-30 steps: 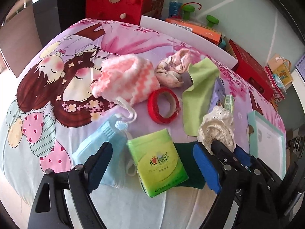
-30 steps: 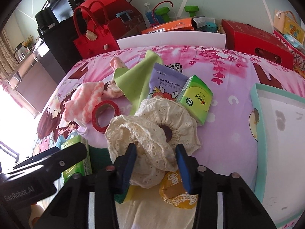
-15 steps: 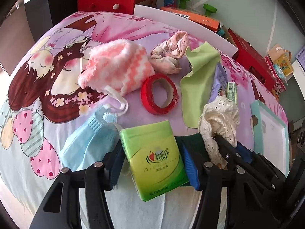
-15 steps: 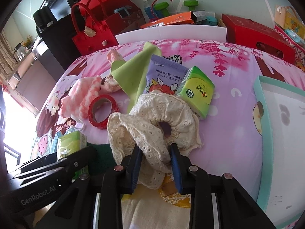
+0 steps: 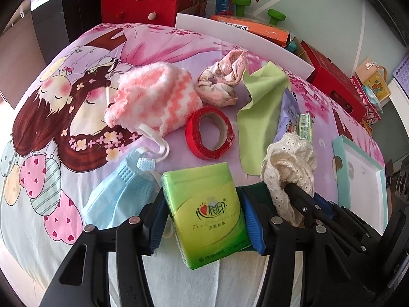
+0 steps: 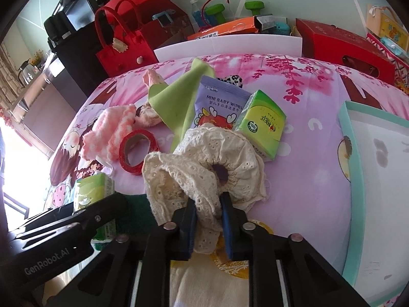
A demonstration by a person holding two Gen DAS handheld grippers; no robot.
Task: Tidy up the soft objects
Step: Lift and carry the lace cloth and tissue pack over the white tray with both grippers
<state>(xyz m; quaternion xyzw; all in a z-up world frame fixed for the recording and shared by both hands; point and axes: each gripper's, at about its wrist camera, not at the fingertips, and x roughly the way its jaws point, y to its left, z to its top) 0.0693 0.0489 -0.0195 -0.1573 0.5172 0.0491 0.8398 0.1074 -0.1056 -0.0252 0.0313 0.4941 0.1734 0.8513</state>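
Note:
My left gripper is shut on a green tissue pack and holds it above the bed. My right gripper is shut on a cream lace scrunchie, which also shows in the left wrist view. On the cartoon bedsheet lie a blue face mask, a pink-and-white fluffy sock, a pink fabric scrunchie, a light green cloth and a red tape roll.
A baby wipes pack and a second green tissue pack lie beyond the scrunchie. A teal-rimmed white tray sits at the right. A dark green cloth lies under the grippers. Red bags and boxes stand behind the bed.
My left gripper closed from wide open onto the green tissue pack and raised it. My right gripper tightened on the lace scrunchie and lifted it slightly.

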